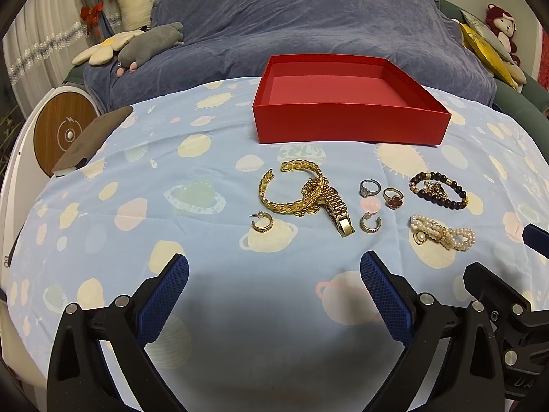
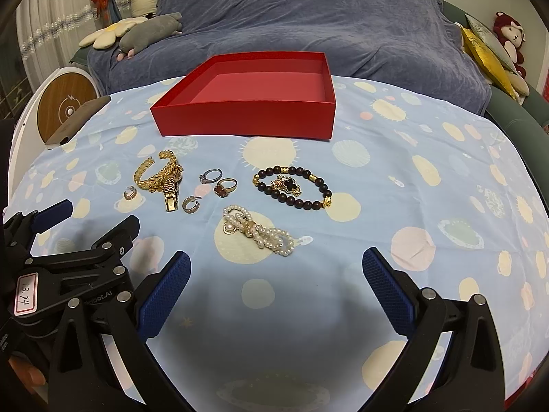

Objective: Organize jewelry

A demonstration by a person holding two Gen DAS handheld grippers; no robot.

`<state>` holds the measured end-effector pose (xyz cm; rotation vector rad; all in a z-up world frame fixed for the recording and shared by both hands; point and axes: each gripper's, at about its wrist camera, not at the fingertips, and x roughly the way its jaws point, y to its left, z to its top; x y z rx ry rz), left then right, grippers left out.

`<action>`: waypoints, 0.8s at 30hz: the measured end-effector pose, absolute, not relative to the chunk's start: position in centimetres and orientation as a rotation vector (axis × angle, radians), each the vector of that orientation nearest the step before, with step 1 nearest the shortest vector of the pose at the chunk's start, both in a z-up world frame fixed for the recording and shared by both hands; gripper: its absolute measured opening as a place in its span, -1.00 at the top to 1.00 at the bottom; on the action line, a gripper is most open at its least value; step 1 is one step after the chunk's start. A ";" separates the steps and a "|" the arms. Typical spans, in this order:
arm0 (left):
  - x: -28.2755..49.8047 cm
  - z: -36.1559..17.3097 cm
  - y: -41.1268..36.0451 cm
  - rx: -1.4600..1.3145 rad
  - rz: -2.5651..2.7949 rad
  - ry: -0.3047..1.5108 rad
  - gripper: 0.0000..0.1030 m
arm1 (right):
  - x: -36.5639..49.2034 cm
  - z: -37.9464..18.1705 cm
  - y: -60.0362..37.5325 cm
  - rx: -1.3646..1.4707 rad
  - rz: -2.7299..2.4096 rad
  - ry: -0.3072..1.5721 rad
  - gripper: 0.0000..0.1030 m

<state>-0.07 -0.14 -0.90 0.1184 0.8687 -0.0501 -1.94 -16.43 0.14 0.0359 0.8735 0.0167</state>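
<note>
An empty red box [image 1: 350, 122] [image 2: 247, 118] stands at the far side of the table. In front of it lie a gold bangle [image 1: 274, 202] [image 2: 147, 180] tangled with a gold watch band [image 1: 338, 211], two hoop earrings [image 1: 262, 223] [image 1: 370, 224], a silver ring [image 1: 369, 187] [image 2: 211, 175], a red-stone ring [image 1: 392, 198] [image 2: 224, 187], a dark bead bracelet [image 1: 439, 190] [image 2: 291, 187] and a pearl bracelet [image 1: 442, 235] [image 2: 257, 231]. My left gripper [image 1: 274, 267] is open, near the jewelry. My right gripper [image 2: 276, 264] is open, just short of the pearl bracelet.
The table wears a light blue patterned cloth [image 1: 171, 206]. A blue-covered sofa [image 1: 308, 27] with plush toys [image 1: 147, 44] stands behind it. A round wooden-topped device [image 1: 65, 134] and a dark flat object [image 1: 92, 140] sit at the left edge.
</note>
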 end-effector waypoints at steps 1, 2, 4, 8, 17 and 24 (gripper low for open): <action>-0.1 -0.9 -0.2 0.120 -0.049 0.868 -0.90 | -1.9 0.1 -16.4 0.035 0.017 0.874 -0.90; -0.1 -0.9 -0.2 0.120 -0.049 0.867 -0.90 | -1.9 0.1 -16.4 0.035 0.017 0.874 -0.90; -0.1 -0.9 -0.2 0.119 -0.049 0.869 -0.90 | -1.9 0.1 -16.4 0.037 0.017 0.873 -0.90; -0.1 -0.9 -0.2 0.119 -0.049 0.869 -0.90 | -1.9 0.1 -16.4 0.036 0.018 0.873 -0.90; -0.1 -1.1 -0.1 0.120 -0.046 0.870 -0.90 | -1.9 0.1 -16.3 0.036 0.019 0.873 -0.90; 0.0 -1.0 -0.2 0.121 -0.047 0.871 -0.90 | -1.9 0.1 -16.3 0.034 0.018 0.874 -0.90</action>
